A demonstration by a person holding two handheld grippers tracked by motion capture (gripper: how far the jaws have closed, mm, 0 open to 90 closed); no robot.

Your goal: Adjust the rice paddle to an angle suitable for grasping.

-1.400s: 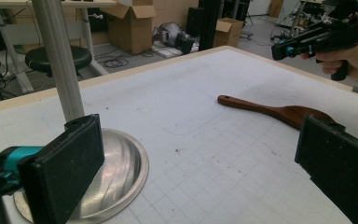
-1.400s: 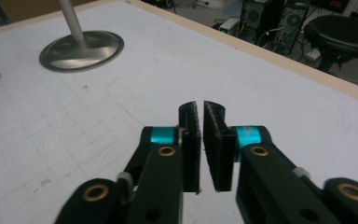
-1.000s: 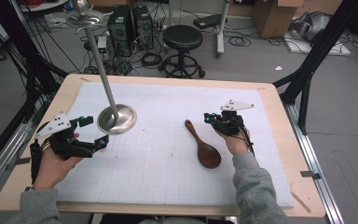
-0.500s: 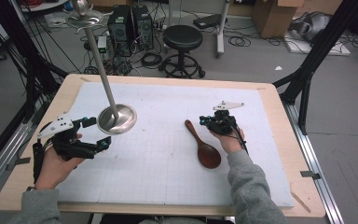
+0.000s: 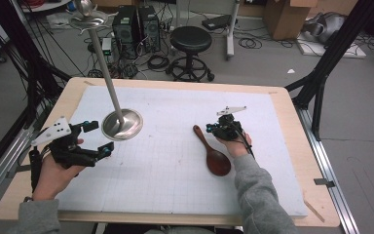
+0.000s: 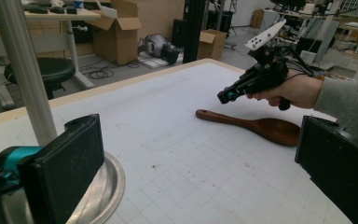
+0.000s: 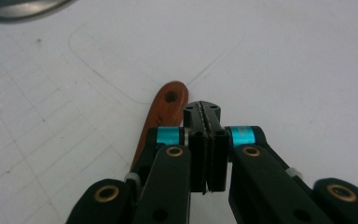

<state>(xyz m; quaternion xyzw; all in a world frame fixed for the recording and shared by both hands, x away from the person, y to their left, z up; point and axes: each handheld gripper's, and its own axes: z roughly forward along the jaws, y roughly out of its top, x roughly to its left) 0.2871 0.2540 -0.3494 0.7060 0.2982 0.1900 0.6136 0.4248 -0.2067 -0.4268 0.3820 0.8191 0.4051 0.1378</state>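
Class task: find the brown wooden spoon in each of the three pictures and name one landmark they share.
High view: brown wooden spoon right of centre on the white mat.
Left gripper view: spoon at centre right.
Right gripper view: its handle end with a hole at centre.
Shared landmark: round metal stand base.

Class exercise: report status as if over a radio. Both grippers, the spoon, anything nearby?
Left gripper open, beside the metal stand's base. Right gripper shut, empty, just above the wooden spoon handle. Spoon flat on the white mat, nothing blocking it.
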